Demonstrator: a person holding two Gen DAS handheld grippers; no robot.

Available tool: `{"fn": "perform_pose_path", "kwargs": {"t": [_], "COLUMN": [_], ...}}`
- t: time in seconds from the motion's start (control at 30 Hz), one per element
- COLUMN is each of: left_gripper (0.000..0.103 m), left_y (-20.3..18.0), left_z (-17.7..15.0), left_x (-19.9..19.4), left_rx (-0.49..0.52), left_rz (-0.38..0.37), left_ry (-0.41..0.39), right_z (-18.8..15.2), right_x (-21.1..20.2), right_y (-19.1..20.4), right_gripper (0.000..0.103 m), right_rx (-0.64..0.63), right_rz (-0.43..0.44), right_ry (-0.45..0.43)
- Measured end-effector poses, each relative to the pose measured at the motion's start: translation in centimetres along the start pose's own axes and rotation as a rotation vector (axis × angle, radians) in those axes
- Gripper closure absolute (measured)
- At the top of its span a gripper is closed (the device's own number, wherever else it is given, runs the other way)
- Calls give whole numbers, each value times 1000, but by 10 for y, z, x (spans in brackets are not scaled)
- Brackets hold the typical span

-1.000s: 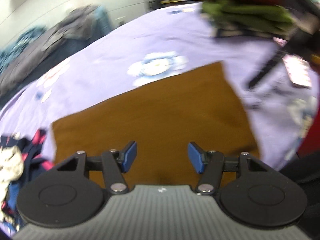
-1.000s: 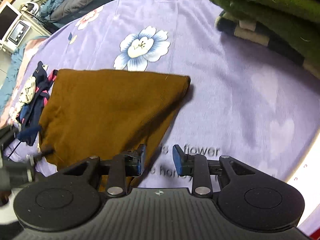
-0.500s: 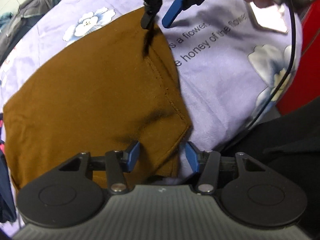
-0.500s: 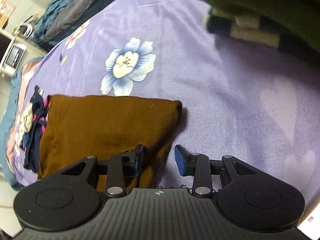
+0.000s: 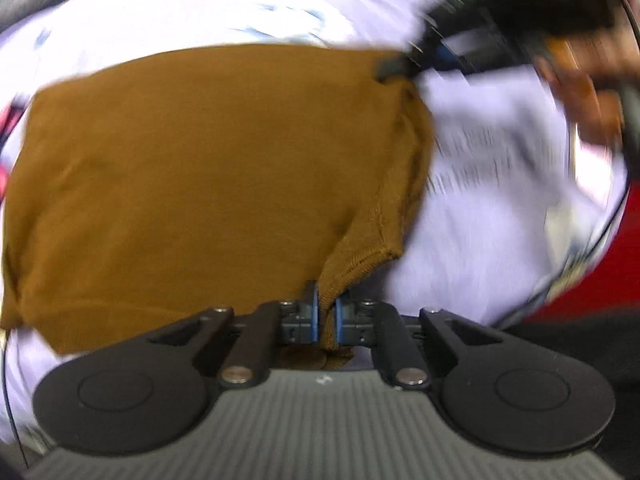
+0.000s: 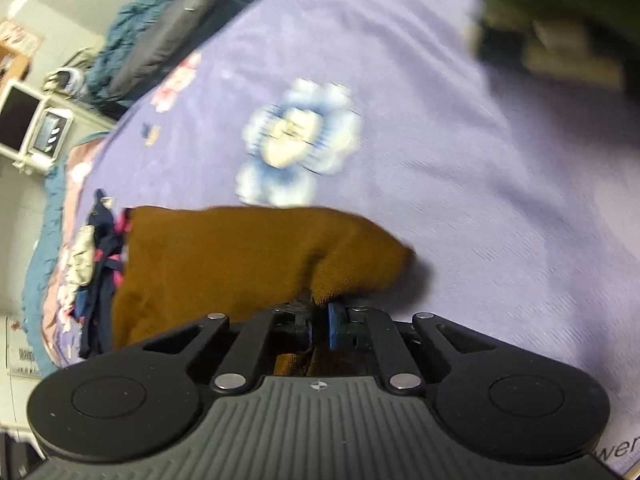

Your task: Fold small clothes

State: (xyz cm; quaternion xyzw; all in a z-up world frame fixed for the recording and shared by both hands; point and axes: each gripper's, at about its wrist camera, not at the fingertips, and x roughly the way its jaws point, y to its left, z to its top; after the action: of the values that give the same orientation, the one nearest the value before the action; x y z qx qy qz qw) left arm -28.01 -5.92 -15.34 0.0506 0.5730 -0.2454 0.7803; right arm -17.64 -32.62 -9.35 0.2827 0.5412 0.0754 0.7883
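A brown knit garment (image 5: 192, 176) lies folded on a lilac flowered bedsheet (image 5: 488, 216). My left gripper (image 5: 326, 316) is shut on the garment's near right corner, with cloth pinched between its blue pads. My right gripper (image 6: 319, 320) is shut on the garment (image 6: 224, 260) at another corner of the same edge, and that corner is lifted a little off the sheet (image 6: 480, 184). In the left wrist view the right gripper (image 5: 394, 66) shows blurred at the garment's far right corner.
A dark blue, pink and white garment (image 6: 96, 264) lies bunched left of the brown one. A stack of green and dark folded clothes (image 6: 560, 20) sits at the back right. Grey and teal bedding (image 6: 168, 28) lies at the back left. A red object (image 5: 600, 264) borders the bed's right.
Both grippers have closed on the brown garment's right edge, one at each corner. Both views are blurred by motion, and the pinched corners have risen slightly.
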Motion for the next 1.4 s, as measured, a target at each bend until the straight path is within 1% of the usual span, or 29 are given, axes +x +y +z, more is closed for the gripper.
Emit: {"fn": "perform_pose_path", "kwargs": {"t": [0.07, 0.1, 0.2, 0.27, 0.3, 0.33, 0.4, 0.47, 0.5, 0.53, 0.57, 0.6, 0.63, 0.7, 0.73, 0.77, 0.8, 0.83, 0.9, 0.93, 1.0, 1.07, 1.13, 1.17, 1.3, 1.37, 1.4], "left_gripper": [96, 96, 96, 96, 96, 96, 96, 96, 96, 95, 92, 86, 70, 50, 50, 49, 46, 40, 34, 31, 27, 27, 27, 27, 26, 26, 29], "left_y": [30, 50, 106, 141, 158, 173, 197, 217, 226, 241, 249, 258, 265, 278, 283, 286, 289, 291, 293, 295, 300, 301, 298, 299, 299, 302, 301], "left_z": [6, 7, -1, -8, -12, -15, -23, -25, -28, -30, -33, -37, -41, -47, -50, -53, -55, -56, -51, -47, -38, -29, -23, -20, -10, -6, -3], "left_x": [-21, -34, -65, -78, -80, -84, -81, -70, -66, -61, -54, -50, -47, -52, -59, -66, -74, -81, -86, -85, -77, -64, -53, -47, -34, -30, -29], "left_rx": [-120, -186, -358, -442, -477, -506, -573, -619, -634, -652, -687, -725, -752, -802, -818, -824, -821, -807, -758, -731, -695, -670, -673, -674, -652, -665, -658], "left_rz": [-24, -23, 21, 55, 73, 91, 112, 132, 131, 116, 105, 102, 108, 144, 142, 129, 115, 103, 72, 53, 24, -2, -51, -80, -121, -148, -163], "left_ry": [-48, -77, -150, -189, -191, -189, -189, -170, -155, -133, -114, -103, -92, -74, -91, -118, -147, -171, -198, -203, -204, -185, -143, -135, -168, -166, -162], "right_z": [9, 16, 43, 61, 65, 68, 67, 63, 62, 61, 59, 58, 57, 58, 59, 61, 65, 67, 65, 63, 57, 47, 36, 31, 12, 6, 5], "right_x": [-5, -6, 5, 30, 44, 62, 96, 128, 146, 162, 180, 189, 196, 196, 187, 174, 162, 150, 130, 125, 119, 114, 110, 109, 111, 120, 124], "right_y": [24, 38, 86, 126, 145, 169, 214, 245, 257, 264, 270, 270, 270, 262, 260, 253, 248, 241, 223, 213, 190, 165, 146, 139, 124, 124, 124], "right_gripper": [91, 91, 91, 91, 91, 91, 91, 91, 91, 88, 82, 71, 66, 64, 58, 49, 31, 15, 6, 5, 5, 5, 7, 7, 7, 11, 11], "right_rx": [-61, -76, -98, -102, -115, -153, -259, -312, -325, -331, -338, -338, -334, -321, -309, -303, -302, -306, -318, -327, -326, -267, -213, -198, -160, -138, -125], "right_rz": [30, 61, 189, 264, 281, 286, 266, 259, 241, 220, 196, 181, 172, 162, 162, 170, 170, 156, 118, 102, 74, 75, 87, 94, 108, 116, 130], "right_ry": [-16, -20, -22, 8, 25, 46, 62, 92, 105, 128, 154, 166, 168, 150, 124, 84, 45, 0, -67, -74, -34, -6, 12, 14, 33, 54, 63]}}
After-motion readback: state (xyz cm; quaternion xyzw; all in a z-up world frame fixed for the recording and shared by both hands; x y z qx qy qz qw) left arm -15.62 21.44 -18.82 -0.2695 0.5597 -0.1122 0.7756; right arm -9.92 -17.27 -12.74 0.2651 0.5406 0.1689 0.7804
